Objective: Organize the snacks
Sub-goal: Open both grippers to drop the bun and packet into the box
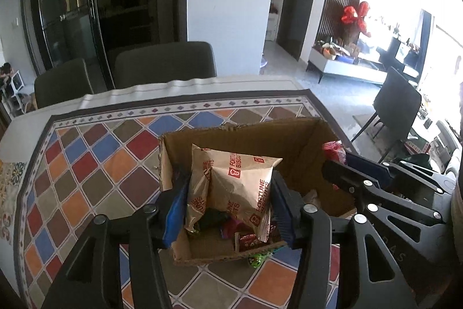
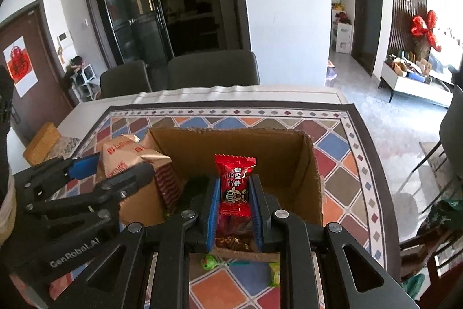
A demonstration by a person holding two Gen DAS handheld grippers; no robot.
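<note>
An open cardboard box point(image 1: 292, 141) point(image 2: 231, 141) stands on the table with small wrapped snacks on its floor. My left gripper point(image 1: 228, 201) is shut on a tan Fortune Biscuits bag point(image 1: 237, 181) and holds it over the box's left side; the bag also shows in the right wrist view point(image 2: 127, 158). My right gripper point(image 2: 233, 201) is shut on a red wrapped candy point(image 2: 234, 181), upright over the box's near side. The candy's top shows in the left wrist view point(image 1: 334, 151).
A green lollipop point(image 2: 209, 262) and a yellow-green candy point(image 2: 275, 274) lie on the colourful diamond-pattern tablecloth point(image 1: 95, 164) just in front of the box. Two grey chairs point(image 1: 165, 62) stand at the far table edge. A yellow box point(image 2: 40, 144) sits at the far left.
</note>
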